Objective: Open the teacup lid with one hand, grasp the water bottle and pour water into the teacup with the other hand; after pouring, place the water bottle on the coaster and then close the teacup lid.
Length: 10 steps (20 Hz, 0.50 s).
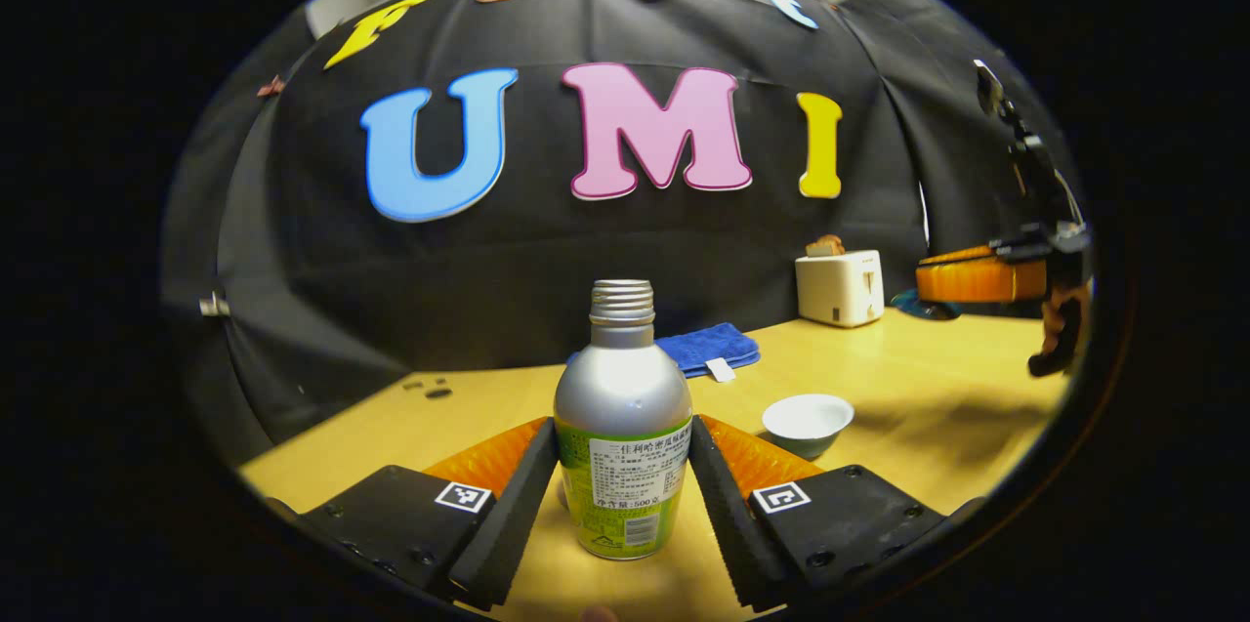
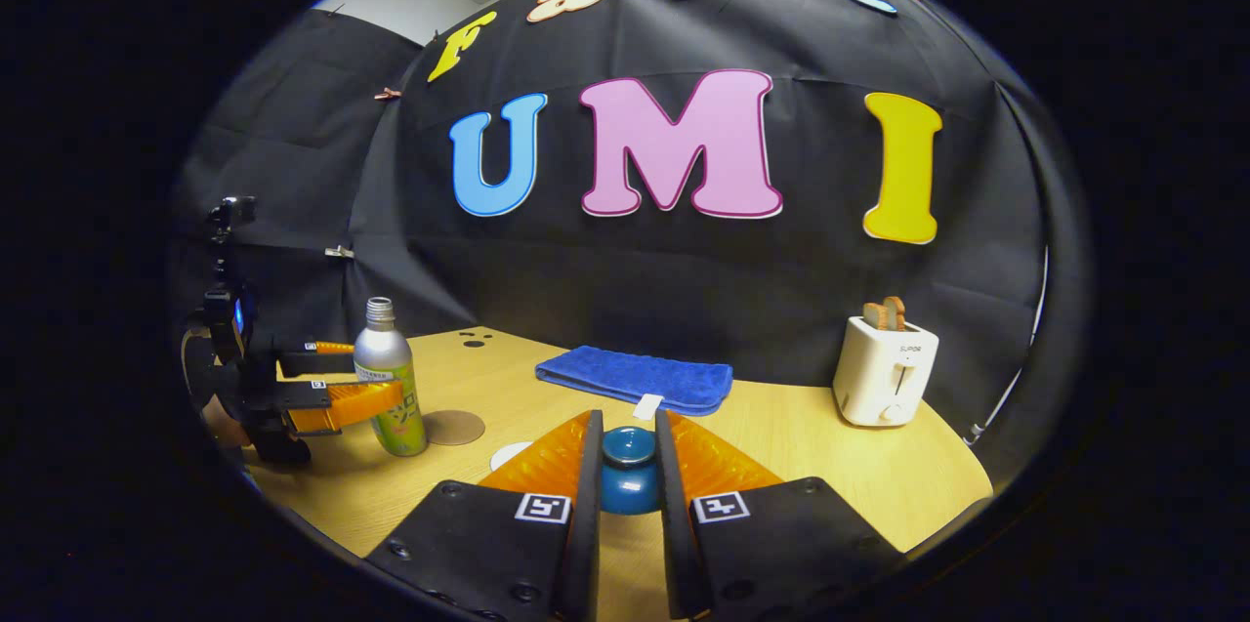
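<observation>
Lid is off: right gripper point(image 2: 625, 466) clamps the blue ceramic teacup lid point(image 2: 629, 476). Left gripper point(image 1: 623, 476) clamps the silver metal water bottle point(image 1: 623, 427); next, I judge, carry it to the white teacup point(image 1: 808, 422) and tilt it.

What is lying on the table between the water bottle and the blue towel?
In the right gripper view, a round brown coaster lies on the table between the water bottle and the blue towel, close beside the bottle.

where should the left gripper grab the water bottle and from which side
Grip the water bottle on its straight labelled body, below the tapering shoulder, coming in level from the front. It stands upright and uncapped on the table, and the left gripper already has a finger on each side of that body.
</observation>
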Tool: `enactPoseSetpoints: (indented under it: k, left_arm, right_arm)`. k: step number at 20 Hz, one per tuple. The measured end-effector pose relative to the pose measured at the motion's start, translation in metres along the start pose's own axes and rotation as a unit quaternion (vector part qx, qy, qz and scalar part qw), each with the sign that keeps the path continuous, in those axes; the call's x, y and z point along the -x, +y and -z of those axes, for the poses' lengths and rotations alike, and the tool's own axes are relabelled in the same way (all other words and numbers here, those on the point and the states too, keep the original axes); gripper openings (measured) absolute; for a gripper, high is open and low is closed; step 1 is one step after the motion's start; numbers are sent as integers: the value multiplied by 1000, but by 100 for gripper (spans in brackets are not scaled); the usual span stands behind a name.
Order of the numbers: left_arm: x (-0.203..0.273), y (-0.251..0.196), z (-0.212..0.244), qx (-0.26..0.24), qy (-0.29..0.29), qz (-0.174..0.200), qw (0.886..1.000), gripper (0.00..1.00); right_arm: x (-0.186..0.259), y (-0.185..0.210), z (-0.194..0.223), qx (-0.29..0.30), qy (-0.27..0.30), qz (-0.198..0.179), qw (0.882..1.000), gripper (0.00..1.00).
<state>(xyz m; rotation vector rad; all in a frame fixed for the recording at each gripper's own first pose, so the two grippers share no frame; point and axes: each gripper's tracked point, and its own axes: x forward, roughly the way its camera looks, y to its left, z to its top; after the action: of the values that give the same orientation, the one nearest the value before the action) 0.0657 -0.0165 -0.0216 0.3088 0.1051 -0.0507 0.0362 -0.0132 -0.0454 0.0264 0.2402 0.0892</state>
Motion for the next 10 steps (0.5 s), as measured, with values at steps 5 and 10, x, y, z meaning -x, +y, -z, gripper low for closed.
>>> enactPoseSetpoints:
  k: [5, 10]
  left_arm:
    - [-18, 11, -16, -152, 7, -6, 988, 82]
    - [-40, -2, -13, -320, 33, 0, 947, 82]
  right_arm:
    - [17, -16, -2, -26, -25, 26, 999, 31]
    - [33, -37, -7, -12, -42, 60, 997, 31]
